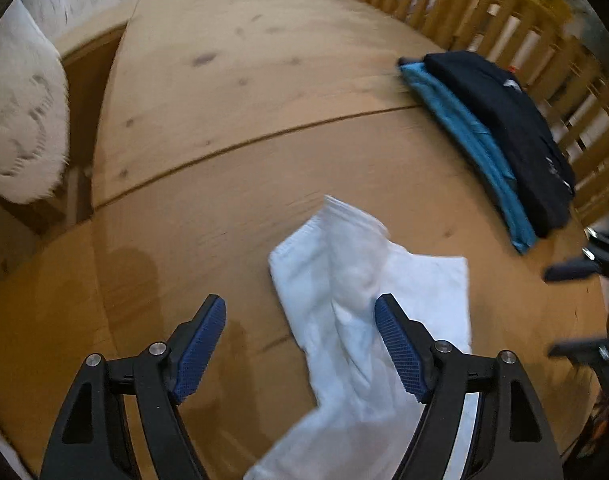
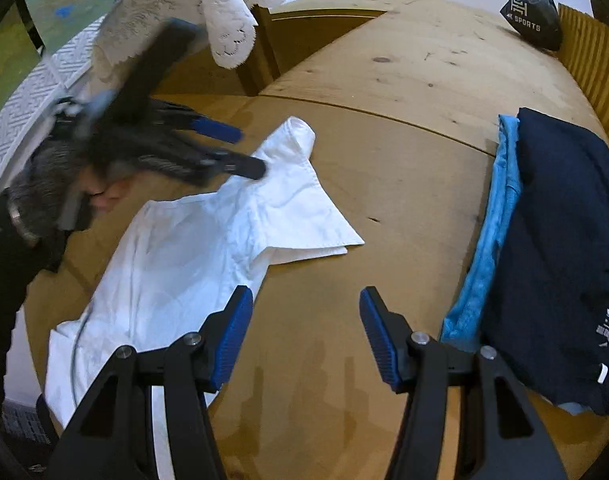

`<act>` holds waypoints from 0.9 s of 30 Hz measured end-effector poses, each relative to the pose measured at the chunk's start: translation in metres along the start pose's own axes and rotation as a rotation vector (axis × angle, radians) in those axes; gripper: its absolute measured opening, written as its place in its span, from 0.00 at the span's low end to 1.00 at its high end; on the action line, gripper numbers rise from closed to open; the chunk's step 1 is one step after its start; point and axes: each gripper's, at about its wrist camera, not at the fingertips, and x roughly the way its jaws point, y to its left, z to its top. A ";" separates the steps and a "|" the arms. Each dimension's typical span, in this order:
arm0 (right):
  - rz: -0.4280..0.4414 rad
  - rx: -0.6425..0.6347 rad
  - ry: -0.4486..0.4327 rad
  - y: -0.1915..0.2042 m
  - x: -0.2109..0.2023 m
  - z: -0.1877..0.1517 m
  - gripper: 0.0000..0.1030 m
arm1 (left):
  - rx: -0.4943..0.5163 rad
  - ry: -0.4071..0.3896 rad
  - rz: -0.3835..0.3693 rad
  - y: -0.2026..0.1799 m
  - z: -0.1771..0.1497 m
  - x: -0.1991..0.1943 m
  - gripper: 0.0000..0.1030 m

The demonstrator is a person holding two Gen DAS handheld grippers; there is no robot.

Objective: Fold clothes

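Meanwhile, on the wooden counter (image 2: 384, 168), folding is under way on a white shirt (image 2: 208, 240). My left hand-held gripper (image 1: 300, 336) hovers over the shirt's upper part with its blue pads (image 1: 200, 344) spread wide and nothing between them; seen from the right wrist, it shows blurred at the collar end, so it is on the move. The shirt lies rumpled and only partly flat, one sleeve (image 2: 316, 232) jutting toward the middle of the counter and its lower part trailing toward the near edge. My right hand-held gripper (image 2: 306, 336) hangs over bare wood just beside the shirt, jaws likewise wide apart and empty. Farther right, a dark navy garment (image 2: 564, 260) sits folded on top of a light blue one (image 2: 492, 232), near the wooden railing (image 1: 504, 28). By my reading, the white shirt is the piece in hand, and it needs smoothing flat, or a sleeve brought over the body. That calls for each gripper to close on an edge without bunching the thin cloth.
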 end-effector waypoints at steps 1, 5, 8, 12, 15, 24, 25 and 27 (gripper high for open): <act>0.009 -0.004 -0.003 0.000 -0.003 -0.002 0.54 | -0.006 0.004 -0.002 -0.001 0.001 0.004 0.73; 0.045 -0.003 0.006 0.000 -0.001 -0.002 0.54 | 0.029 0.019 0.013 -0.009 0.003 0.013 0.73; 0.060 0.021 0.039 -0.003 0.018 0.007 0.54 | 0.048 0.020 0.027 -0.014 0.005 0.016 0.73; 0.009 0.045 0.043 -0.012 0.035 0.019 0.54 | 0.051 -0.005 0.007 -0.014 0.003 0.014 0.64; -0.018 0.051 0.056 -0.016 0.042 0.024 0.54 | 0.097 -0.021 -0.009 -0.023 0.001 0.014 0.54; -0.013 -0.008 0.051 -0.013 0.058 0.034 0.54 | 0.168 -0.097 -0.100 -0.039 -0.010 0.008 0.09; 0.005 -0.007 0.047 -0.015 0.058 0.034 0.54 | 0.170 -0.108 -0.107 -0.040 -0.011 0.006 0.08; 0.058 0.010 0.040 -0.019 0.057 0.033 0.54 | 0.159 -0.132 -0.135 -0.037 -0.012 -0.003 0.08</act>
